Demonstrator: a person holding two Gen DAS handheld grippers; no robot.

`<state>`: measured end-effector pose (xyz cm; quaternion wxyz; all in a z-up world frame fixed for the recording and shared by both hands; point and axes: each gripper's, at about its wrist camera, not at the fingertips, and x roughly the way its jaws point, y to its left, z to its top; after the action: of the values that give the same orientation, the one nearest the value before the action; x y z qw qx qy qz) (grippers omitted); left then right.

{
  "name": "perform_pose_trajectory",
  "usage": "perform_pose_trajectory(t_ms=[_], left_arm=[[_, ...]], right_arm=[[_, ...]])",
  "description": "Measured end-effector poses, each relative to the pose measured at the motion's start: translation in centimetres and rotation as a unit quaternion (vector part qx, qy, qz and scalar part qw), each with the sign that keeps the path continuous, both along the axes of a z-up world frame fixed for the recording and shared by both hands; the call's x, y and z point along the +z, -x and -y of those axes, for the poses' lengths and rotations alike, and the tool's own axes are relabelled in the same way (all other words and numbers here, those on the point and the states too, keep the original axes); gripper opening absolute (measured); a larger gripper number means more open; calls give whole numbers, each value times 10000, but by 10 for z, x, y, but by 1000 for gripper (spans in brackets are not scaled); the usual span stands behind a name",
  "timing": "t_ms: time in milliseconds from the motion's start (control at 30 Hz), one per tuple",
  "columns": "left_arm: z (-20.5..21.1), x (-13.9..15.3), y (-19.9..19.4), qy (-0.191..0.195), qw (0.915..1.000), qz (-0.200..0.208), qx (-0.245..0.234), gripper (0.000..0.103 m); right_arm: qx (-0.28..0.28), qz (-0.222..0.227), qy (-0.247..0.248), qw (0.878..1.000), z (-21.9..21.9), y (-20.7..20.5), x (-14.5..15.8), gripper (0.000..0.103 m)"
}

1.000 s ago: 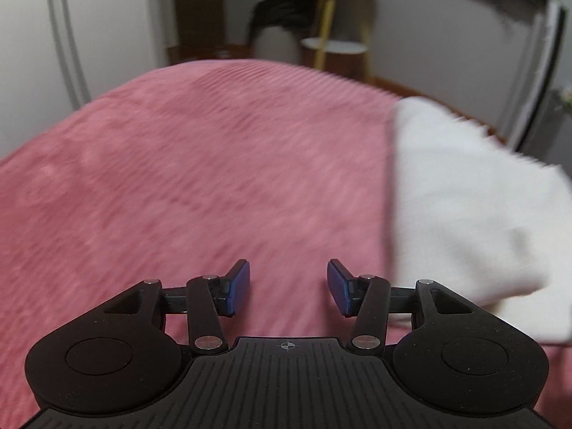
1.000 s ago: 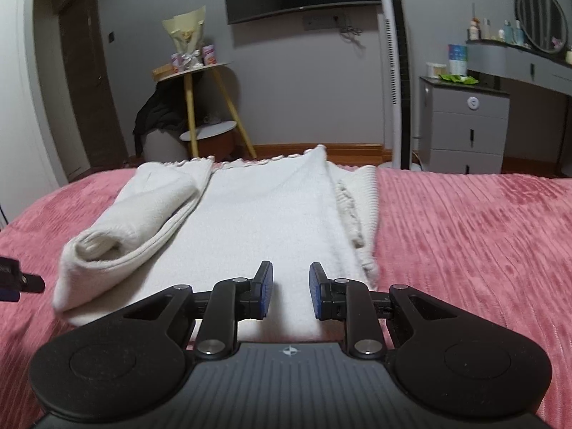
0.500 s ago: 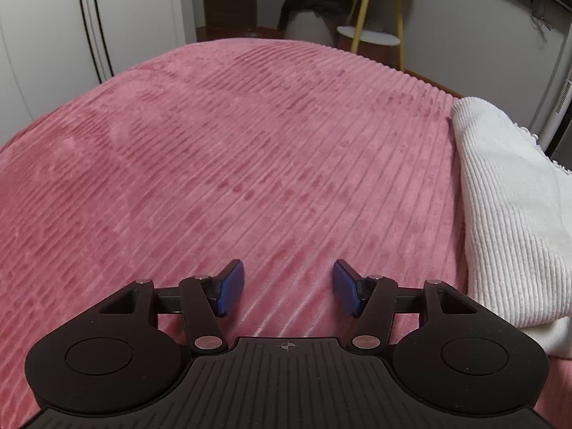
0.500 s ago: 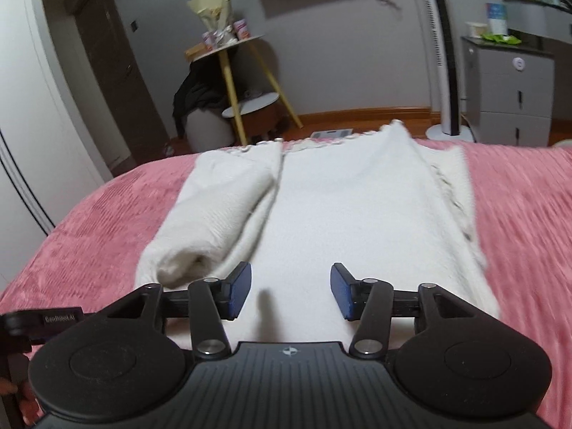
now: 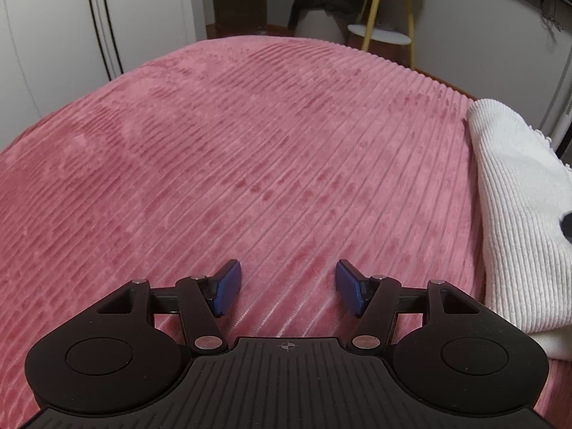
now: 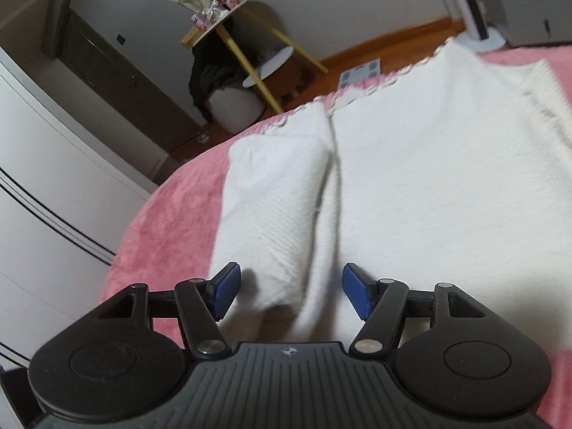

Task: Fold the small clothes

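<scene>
A white knitted garment (image 6: 411,193) lies flat on the pink ribbed bedspread (image 5: 232,164), its left sleeve (image 6: 271,207) folded inward into a thick roll. My right gripper (image 6: 290,295) is open and empty, low over the near end of that folded sleeve, the jaws either side of it. My left gripper (image 5: 287,287) is open and empty over bare bedspread, left of the garment, whose ribbed edge (image 5: 514,193) shows at the right of the left wrist view.
White wardrobe doors (image 5: 71,35) stand to the left of the bed. Beyond the far edge of the bed are a yellow-legged side table (image 6: 228,25) with a bouquet, dark clothes on a round tub (image 6: 228,103), and a fan base (image 6: 479,35).
My right gripper opened wider, moved forward and left, and tilted down over the folded sleeve. My left gripper drew left, away from the garment, and opened slightly more.
</scene>
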<state>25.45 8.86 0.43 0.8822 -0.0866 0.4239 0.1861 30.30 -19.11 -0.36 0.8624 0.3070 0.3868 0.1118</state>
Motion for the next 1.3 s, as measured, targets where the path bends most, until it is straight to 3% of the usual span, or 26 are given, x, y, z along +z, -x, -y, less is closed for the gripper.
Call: perform_pose_trajectory(t_ms=[33, 100, 167, 300, 367, 500, 600, 633, 700, 767, 933, 1033, 1100, 1133, 1200, 1300], left_arm=[[0, -1, 0, -7, 10000, -14, -7, 65], [1, -1, -1, -41, 10000, -24, -16, 65], [2, -2, -1, -72, 10000, -32, -21, 66], [4, -2, -1, -120, 9999, -41, -29, 67], [4, -2, 0, -126, 9999, -35, -33, 67], [6, -1, 0, -112, 9999, -2, -68, 67], [17, 2, 1, -45, 9994, 114, -313, 67], [24, 4, 2, 7, 9987, 190, -467, 68], [39, 8, 4, 90, 9960, 324, -822, 70], [55, 8, 6, 218, 9922, 403, -1158, 71], [85, 0, 5, 335, 9867, 405, -1536, 71], [96, -3, 5, 408, 9834, 452, -1709, 71], [103, -4, 5, 298, 9822, 481, -1790, 71], [105, -5, 5, 253, 9817, 483, -1827, 71], [107, -6, 5, 220, 9810, 470, -1869, 71], [108, -7, 5, 175, 9803, 466, -1910, 72]], right_arm=[[56, -15, -10, 10000, -3, -3, -1, 63], [233, 13, 112, 9997, -10, -6, 0, 49], [324, 110, 445, 9984, -15, -5, 4, 28], [307, 535, 1167, 9912, -20, 8, 19, 20], [231, 895, 1845, 9785, -27, 18, 31, 19], [-235, 1599, 3085, 9374, -23, 47, 56, 18], [-676, 1542, 3811, 9091, -2, 56, 55, 19], [-786, 1365, 3891, 9076, 7, 54, 50, 21], [-799, 814, 3416, 9329, 35, 48, 38, 25], [-870, 656, 2498, 9622, 62, 53, 33, 30], [-671, 579, 1343, 9870, 85, 53, 28, 54], [-513, 413, 1183, 9908, 84, 44, 20, 53], [-486, 401, 1253, 9901, 79, 45, 15, 35], [-493, 443, 1349, 9886, 78, 44, 15, 18], [-521, 679, 1818, 9796, 70, 48, 22, 18], [-563, 1094, 2682, 9555, 51, 62, 34, 17]])
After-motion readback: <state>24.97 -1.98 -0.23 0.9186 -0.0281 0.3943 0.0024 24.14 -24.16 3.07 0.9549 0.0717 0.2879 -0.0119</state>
